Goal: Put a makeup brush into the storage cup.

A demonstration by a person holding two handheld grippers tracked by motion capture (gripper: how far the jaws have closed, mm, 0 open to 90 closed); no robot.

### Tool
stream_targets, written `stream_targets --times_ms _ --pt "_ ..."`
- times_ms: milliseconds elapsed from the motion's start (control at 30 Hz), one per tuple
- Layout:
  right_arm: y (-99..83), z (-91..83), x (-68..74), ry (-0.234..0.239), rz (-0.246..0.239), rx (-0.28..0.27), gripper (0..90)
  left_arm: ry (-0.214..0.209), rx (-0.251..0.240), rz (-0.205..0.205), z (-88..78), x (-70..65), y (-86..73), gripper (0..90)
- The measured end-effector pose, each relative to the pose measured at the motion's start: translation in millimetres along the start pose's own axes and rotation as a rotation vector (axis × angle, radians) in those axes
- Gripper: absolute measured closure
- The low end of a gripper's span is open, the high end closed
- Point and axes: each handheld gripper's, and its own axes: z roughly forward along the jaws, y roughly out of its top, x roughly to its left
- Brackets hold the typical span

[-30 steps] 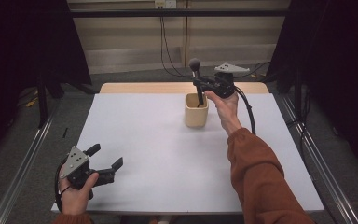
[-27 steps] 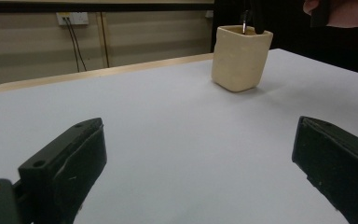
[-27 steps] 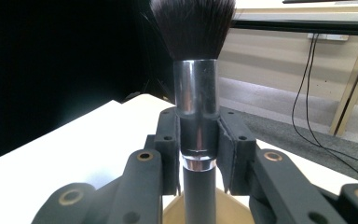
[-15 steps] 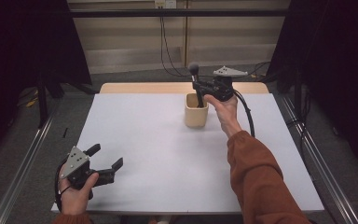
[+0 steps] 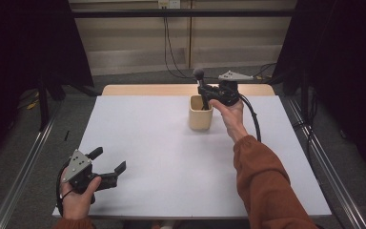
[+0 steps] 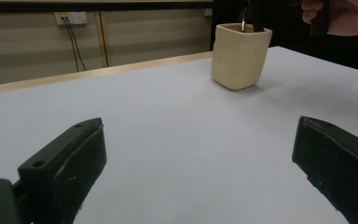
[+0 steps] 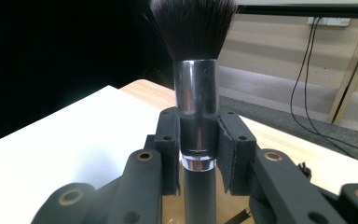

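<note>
much of the brush [image 7: 197, 93] is staying hidden: its lower handle is dropping out of sight into the beige cup [image 5: 200, 112] at the far side of the white tabletop [image 5: 171, 157], and only the dark bristles and metal collar are showing clearly. the right gripper [image 5: 208, 93] is clenching its jaws on that collar just above the cup. the left gripper [image 5: 108, 164] is resting near the front left corner, jaws spread wide and grasping nothing.
</note>
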Motion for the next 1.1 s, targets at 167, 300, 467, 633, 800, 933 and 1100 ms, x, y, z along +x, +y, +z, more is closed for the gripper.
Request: stream_targets --times_ms 167,300,467,633,800,933,1100 --pt "-7.1 -0.9 -3.9 0.002 0.015 0.011 71.7 -0.001 0.004 0.013 -0.7 0.1 0.2 2.9" --pt "-11.6 -2.0 -5.6 -0.001 0.021 0.013 71.7 0.011 -0.007 0.001 -1.5 0.6 0.3 2.9" --pt "-19.2 -1.7 -8.1 -0.003 0.027 0.029 71.7 0.015 -0.006 -0.001 -1.2 0.5 0.2 2.9" --pt "-21.1 -1.5 -7.2 0.002 0.023 0.035 71.6 0.019 -0.006 -0.005 -1.5 0.9 0.2 2.9" --pt "-24.9 -2.3 -6.2 0.004 0.017 0.052 71.5 0.02 -0.006 -0.003 -1.3 1.0 -0.1 2.9" --pt "-30.0 -2.8 -8.4 0.0 0.024 0.064 71.5 0.019 -0.002 0.002 -1.2 1.2 0.1 2.9" --pt "-32.7 -3.3 -9.4 -0.002 0.015 0.078 71.4 0.018 -0.001 -0.001 -1.0 0.9 0.1 2.9"
